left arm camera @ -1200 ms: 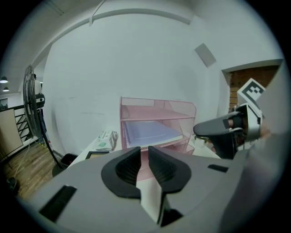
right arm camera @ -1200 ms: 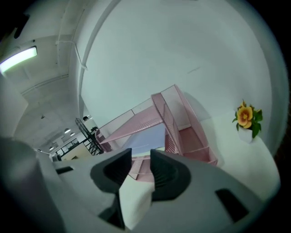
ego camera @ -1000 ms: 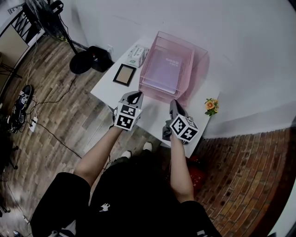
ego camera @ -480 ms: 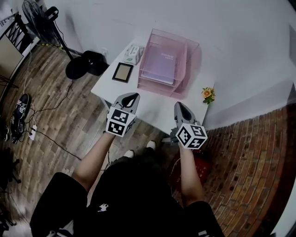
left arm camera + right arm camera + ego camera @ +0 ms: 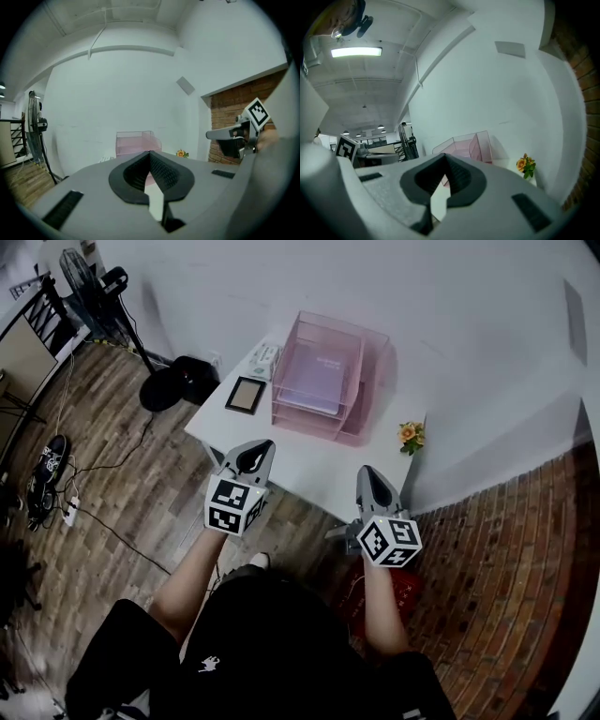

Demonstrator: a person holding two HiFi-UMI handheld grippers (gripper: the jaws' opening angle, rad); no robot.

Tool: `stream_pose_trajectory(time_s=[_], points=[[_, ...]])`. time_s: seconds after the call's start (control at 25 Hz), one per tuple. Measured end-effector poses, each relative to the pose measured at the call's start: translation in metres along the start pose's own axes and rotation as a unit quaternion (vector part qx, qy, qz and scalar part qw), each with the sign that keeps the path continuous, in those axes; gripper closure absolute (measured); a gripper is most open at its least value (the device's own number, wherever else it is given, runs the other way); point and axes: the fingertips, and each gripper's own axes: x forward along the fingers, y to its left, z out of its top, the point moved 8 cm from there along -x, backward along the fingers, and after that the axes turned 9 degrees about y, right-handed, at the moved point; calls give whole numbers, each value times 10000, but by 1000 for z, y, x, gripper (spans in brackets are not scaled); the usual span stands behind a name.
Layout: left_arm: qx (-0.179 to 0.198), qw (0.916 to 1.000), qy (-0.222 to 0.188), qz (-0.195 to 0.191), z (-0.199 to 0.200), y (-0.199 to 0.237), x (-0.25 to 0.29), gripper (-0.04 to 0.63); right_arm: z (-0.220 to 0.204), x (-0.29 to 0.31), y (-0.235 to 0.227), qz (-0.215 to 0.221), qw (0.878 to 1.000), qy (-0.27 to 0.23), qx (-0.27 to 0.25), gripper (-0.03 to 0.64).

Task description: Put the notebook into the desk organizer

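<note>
A pink see-through desk organizer (image 5: 323, 381) stands at the back of the white table (image 5: 319, 463), against the wall. A lilac notebook (image 5: 319, 371) lies flat inside it. My left gripper (image 5: 254, 450) hovers over the table's front left edge, shut and empty. My right gripper (image 5: 371, 480) hangs over the front right edge, also shut with nothing in it. Both are well short of the organizer. The organizer (image 5: 136, 142) shows beyond the closed jaws in the left gripper view, and the organizer (image 5: 464, 144) likewise in the right gripper view.
A small framed picture (image 5: 245, 395) and a white packet (image 5: 263, 357) lie left of the organizer. A little flower pot (image 5: 409, 436) stands at the table's right corner. A fan stand (image 5: 169, 381) and cables sit on the wood floor at left. A brick floor area (image 5: 497, 549) lies at right.
Both grippers have drawn back from the organizer toward the person and risen. The table and organizer now sit farther off in the head view.
</note>
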Motion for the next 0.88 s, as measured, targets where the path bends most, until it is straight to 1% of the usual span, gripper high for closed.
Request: stream_pose_trajectory(time_s=[0.08, 0.28, 0.44, 0.6, 0.88], points=[[-108, 9999, 41, 95, -2, -10, -10, 594, 2, -15, -2, 21, 10000, -21, -19, 615], [-17, 9994, -12, 347, -4, -43, -33, 594, 3, -50, -5, 160, 9997, -131, -129, 615], [-20, 9990, -126, 439, -7, -67, -52, 594, -4, -76, -11, 154, 9995, -220, -135, 615], [-14, 9984, -125, 554, -13, -80, -63, 594, -16, -90, -16, 148, 9997, -190, -102, 615], [66, 9980, -169, 598, -11, -97, -74, 594, -14, -107, -15, 217, 9992, -308, -118, 615]])
